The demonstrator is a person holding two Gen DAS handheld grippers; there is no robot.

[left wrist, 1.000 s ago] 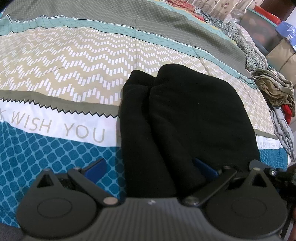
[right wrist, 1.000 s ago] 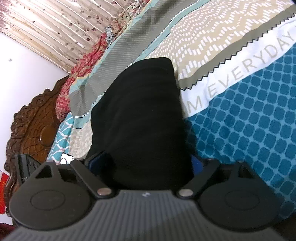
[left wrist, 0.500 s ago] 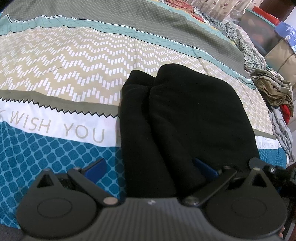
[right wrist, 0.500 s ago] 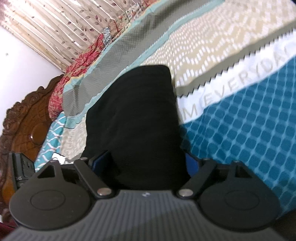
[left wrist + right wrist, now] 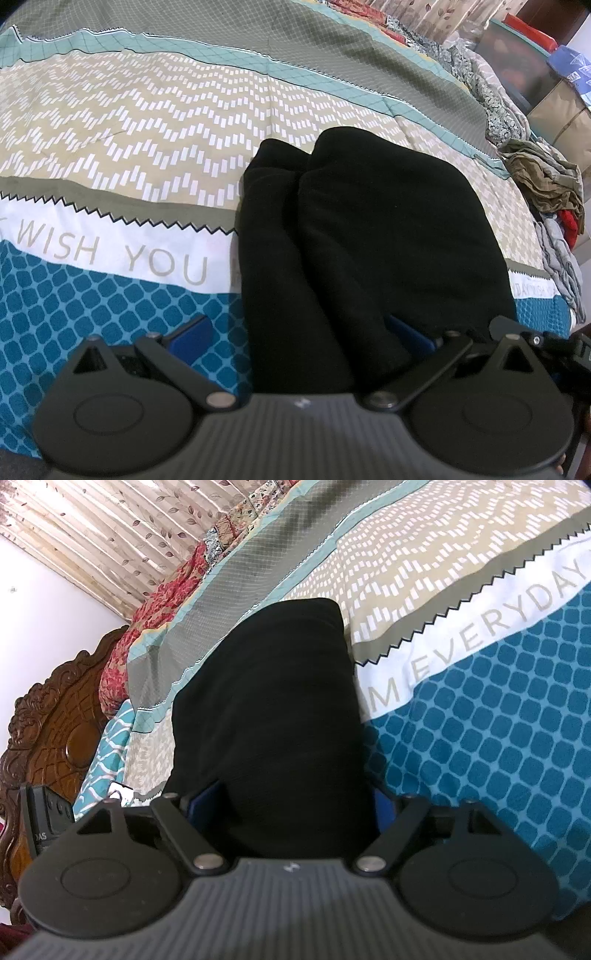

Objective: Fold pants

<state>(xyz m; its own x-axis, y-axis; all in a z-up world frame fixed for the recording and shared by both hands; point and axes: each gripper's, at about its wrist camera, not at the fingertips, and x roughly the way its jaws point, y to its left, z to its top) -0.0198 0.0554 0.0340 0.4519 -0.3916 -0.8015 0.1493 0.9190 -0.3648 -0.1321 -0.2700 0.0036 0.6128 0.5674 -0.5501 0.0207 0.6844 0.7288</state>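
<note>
Clothes [image 5: 550,181] lie in a crumpled heap of olive, red and grey at the far right edge of the bed, well apart from the black pants [image 5: 369,236], with boxes [image 5: 554,92] standing beyond that edge. In the right wrist view a carved wooden headboard [image 5: 48,731] rises at the left, a red floral quilt [image 5: 155,616] is bunched along the bed's far edge, and a leaf-print curtain [image 5: 110,528] hangs behind it. The bedsheet [image 5: 129,147], banded in beige zigzag, grey, white with lettering and blue tiles, is bare to the left of the pants, and nothing lies between the garment and either tool. The pants rest folded into a thick dark bundle across the middle of the bed, reaching over the blue, white and beige bands, with one layer lapped over another along a lengthwise fold. The left claw [image 5: 299,332] is spread wide at the bundle's near end: its left blue pad sits on the bare sheet clear of the cloth, while its right pad is tucked into a fold of the fabric. The right claw [image 5: 291,801] straddles the near end of the pants from another side, jaws set wide with the cloth filling the gap between the two pads; whether they press on it cannot be told.
</note>
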